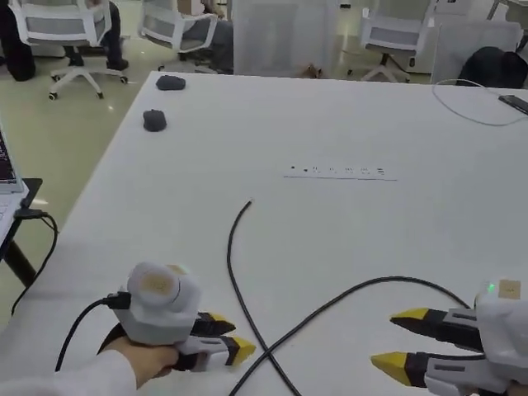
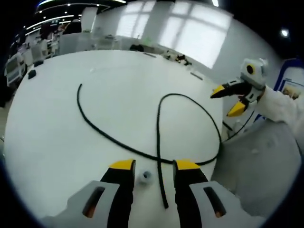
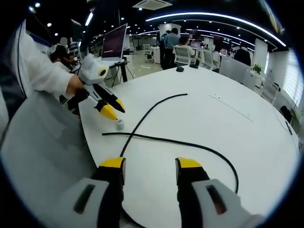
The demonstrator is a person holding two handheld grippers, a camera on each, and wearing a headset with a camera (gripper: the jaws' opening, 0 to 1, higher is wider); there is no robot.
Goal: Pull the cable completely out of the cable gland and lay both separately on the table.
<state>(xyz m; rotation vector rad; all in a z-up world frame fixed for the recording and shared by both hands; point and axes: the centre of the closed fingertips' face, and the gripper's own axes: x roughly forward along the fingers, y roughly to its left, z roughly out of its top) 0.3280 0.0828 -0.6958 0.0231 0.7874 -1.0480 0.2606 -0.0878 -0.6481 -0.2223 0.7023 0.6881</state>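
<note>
Cable (image 1: 229,256), long, black and round-sheathed, lies loose on the flat white table (image 1: 371,124) in a wide curve that crosses over itself once near the front edge. One free end points away across the table. In the left gripper view the other end lies between that gripper's jaws.

Just beside that near end, apart from it, sits the small pale ring-shaped cable gland (image 2: 146,176). It rests on the table between the yellow-tipped jaws of the left gripper (image 1: 235,337). The right gripper view places it just off those tips. No cable passes through it that I can see, so the pulling step looks done.

The left gripper's jaws stand wide apart and hold nothing. The right gripper (image 1: 386,338) is also spread wide and empty, hovering near the outer bend of the loop.

The cable reads as light and limp. It keeps soft bends and would trail and drag if lifted by one point, so a hold close to an end gives the most control. Its sheath looks smooth, so a firm pinch across its width is wise.

The gland is small in every view and is probably light plastic. It could roll or skid when nudged, so the jaws are best closed across its outer wall rather than on its rim.
</note>
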